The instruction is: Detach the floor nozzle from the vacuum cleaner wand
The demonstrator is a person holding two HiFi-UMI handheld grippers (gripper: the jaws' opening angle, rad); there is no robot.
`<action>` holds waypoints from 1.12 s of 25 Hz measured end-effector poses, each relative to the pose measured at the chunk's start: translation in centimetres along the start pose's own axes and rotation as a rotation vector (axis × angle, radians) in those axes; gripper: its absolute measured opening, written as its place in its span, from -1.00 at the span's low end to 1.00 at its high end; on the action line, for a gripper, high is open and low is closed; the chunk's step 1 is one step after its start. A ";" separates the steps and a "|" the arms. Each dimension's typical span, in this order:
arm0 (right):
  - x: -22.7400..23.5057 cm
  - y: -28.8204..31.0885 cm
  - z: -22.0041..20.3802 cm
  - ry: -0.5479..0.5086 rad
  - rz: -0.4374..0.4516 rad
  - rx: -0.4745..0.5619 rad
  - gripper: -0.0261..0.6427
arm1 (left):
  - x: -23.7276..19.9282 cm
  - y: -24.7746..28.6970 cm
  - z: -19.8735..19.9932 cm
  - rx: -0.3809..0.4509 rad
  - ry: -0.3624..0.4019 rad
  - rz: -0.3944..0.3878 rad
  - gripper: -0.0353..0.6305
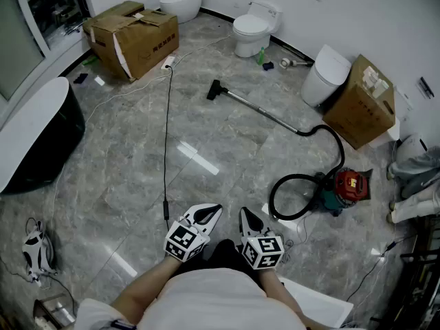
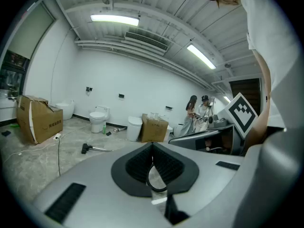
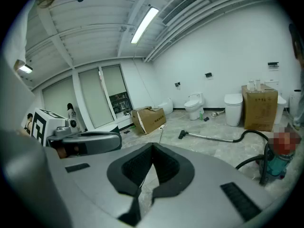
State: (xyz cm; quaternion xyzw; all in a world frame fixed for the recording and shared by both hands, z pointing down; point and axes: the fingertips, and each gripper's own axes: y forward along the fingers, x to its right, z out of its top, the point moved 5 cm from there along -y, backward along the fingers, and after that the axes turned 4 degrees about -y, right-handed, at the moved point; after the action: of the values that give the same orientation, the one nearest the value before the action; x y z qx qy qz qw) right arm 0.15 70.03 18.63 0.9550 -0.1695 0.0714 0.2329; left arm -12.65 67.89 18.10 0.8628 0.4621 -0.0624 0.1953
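The floor [image 1: 130, 157] is glossy grey marble-look tile with ceiling lights mirrored in it. At far left a black tub [image 1: 38, 133] with a white rim stands on it. Behind the tub, near the white wall, sits an open box [image 1: 134, 36]. A black cable [image 1: 166, 143] runs from beside the box down the tiles toward the person.

The left gripper [image 1: 214, 209] is held low in front of the person, its jaws pressed together with nothing between them. Just beside it, the right gripper [image 1: 243, 213] is closed and empty too.

The nozzle [image 1: 215, 90] lies on the floor in mid-room, well ahead of both grippers. It sits on the end of the wand [image 1: 265, 112], which runs rightward along the tiles. A white toilet [image 1: 253, 27] stands by the wall behind it.

The wand meets a black hose [image 1: 341, 151] that loops round to the red and teal vacuum [image 1: 347, 188] at right. A second box [image 1: 361, 105] stands beyond the hose.

The gripper views show white walls, strip lights [image 2: 114, 19] on a beamed ceiling, and glazed panels [image 3: 90, 99] along one side.
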 end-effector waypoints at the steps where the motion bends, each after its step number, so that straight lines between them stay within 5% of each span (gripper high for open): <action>1: 0.0 0.0 -0.1 0.003 -0.002 0.000 -0.88 | 0.1 0.0 -0.1 -0.001 0.000 -0.002 -0.86; 21: -3.2 0.5 -1.0 0.085 -0.005 0.009 -0.88 | -1.8 -3.5 -0.8 -0.006 0.001 -0.012 -0.87; 28: -5.2 0.6 -1.6 0.128 -0.073 0.054 -0.88 | -3.1 -5.3 -1.6 -0.016 -0.013 -0.034 -0.87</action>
State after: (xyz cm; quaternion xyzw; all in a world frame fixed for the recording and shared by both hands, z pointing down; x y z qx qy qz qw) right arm -4.98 71.84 19.18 0.9599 -0.1176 0.1281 0.2199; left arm -18.88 68.77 18.93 0.8528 0.4758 -0.0677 0.2044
